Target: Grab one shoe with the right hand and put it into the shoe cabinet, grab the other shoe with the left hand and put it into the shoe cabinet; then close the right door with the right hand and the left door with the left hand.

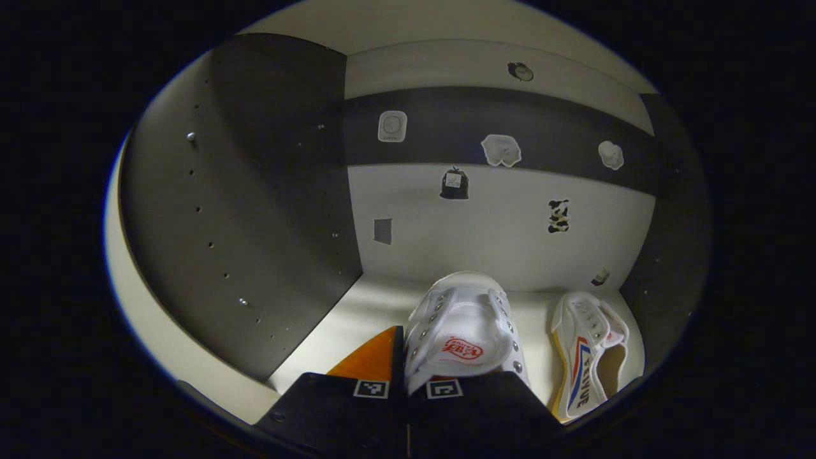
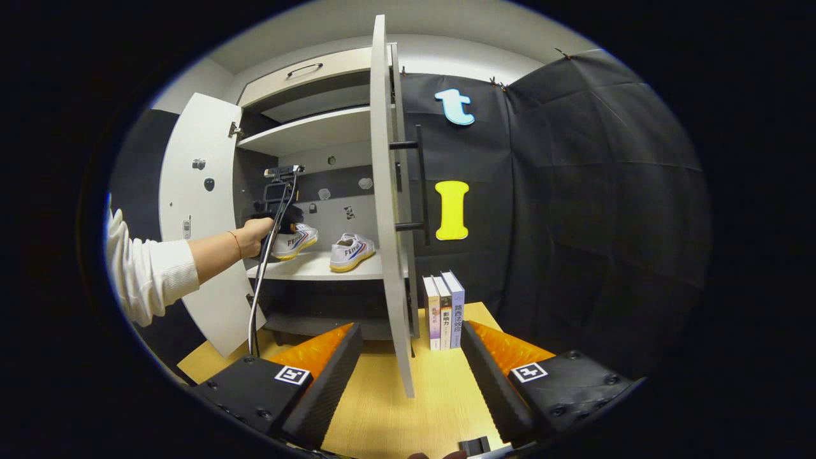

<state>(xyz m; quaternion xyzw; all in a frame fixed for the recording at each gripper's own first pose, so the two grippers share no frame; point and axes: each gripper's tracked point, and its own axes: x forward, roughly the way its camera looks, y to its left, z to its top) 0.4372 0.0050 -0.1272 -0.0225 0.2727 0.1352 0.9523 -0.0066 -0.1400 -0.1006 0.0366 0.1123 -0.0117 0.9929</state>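
The shoe cabinet (image 2: pixel 306 127) stands with both doors swung wide. The left door (image 2: pixel 201 210) angles outward, and the right door (image 2: pixel 389 210) shows edge-on, its 2-post bar handle (image 2: pixel 419 185) facing the booth wall. Inside, the shelf (image 2: pixel 319 268) carries 2 shoes side by side and apart.

In the right gripper view, a person's hand (image 2: pixel 258 233), in a pale sleeve (image 2: pixel 146 274), holds the left gripper (image 2: pixel 280 217) at the held shoe (image 2: pixel 294 241), which sits on the shelf near the left side. The placed shoe (image 2: pixel 352 250) rests to its right, toe outward.

In the left gripper view, the left gripper (image 1: pixel 408 376) is closed on the held shoe (image 1: pixel 464 328), both fingers pressed against the shoe's near-side wall by the opening. The placed shoe (image 1: pixel 590 347) lies near the cabinet's right inner wall (image 1: pixel 676 255). Small stickers dot the back panel (image 1: pixel 497 236).

The right gripper (image 2: pixel 411 357) hangs over the wooden table (image 2: pixel 382 408) with its fingers spread wide, nothing between them, the right door's lower edge lined up between them farther off. 3 books (image 2: pixel 444 312) stand upright on the table just beside that door.
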